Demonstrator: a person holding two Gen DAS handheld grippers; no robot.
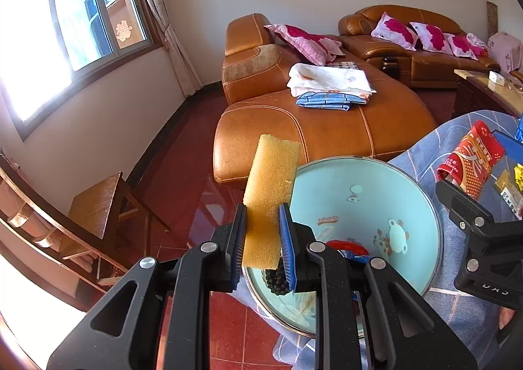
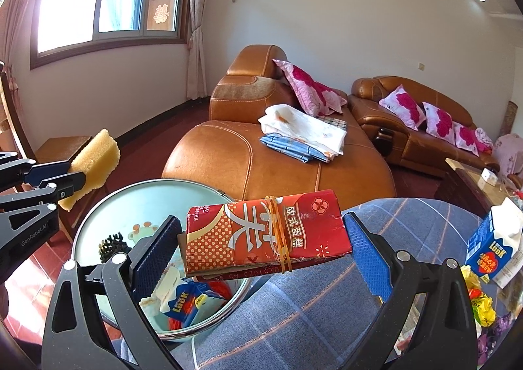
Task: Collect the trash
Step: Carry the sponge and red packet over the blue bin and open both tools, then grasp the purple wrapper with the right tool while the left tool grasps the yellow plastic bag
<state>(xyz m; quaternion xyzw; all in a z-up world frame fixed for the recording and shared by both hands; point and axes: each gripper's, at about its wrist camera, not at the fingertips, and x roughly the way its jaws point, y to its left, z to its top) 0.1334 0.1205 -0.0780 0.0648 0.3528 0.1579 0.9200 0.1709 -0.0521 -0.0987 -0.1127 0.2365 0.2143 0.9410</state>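
My left gripper (image 1: 262,239) is shut on a yellow sponge (image 1: 269,196) and holds it upright over the near rim of a light blue bin (image 1: 421,206). The sponge also shows in the right wrist view (image 2: 93,164). My right gripper (image 2: 261,245) is shut on a flattened red carton (image 2: 266,234) bound with a rubber band, held just right of the bin (image 2: 108,203). The bin holds a blue-white milk carton (image 2: 181,304), a dark spiky object (image 2: 111,247) and red scraps.
The bin stands at the left edge of a table with a blue checked cloth (image 2: 310,321). A blue milk carton (image 2: 493,252) and yellow wrappers (image 2: 479,301) lie at the right. An orange leather sofa (image 2: 261,160) stands behind. A wooden stool (image 1: 98,203) stands at left.
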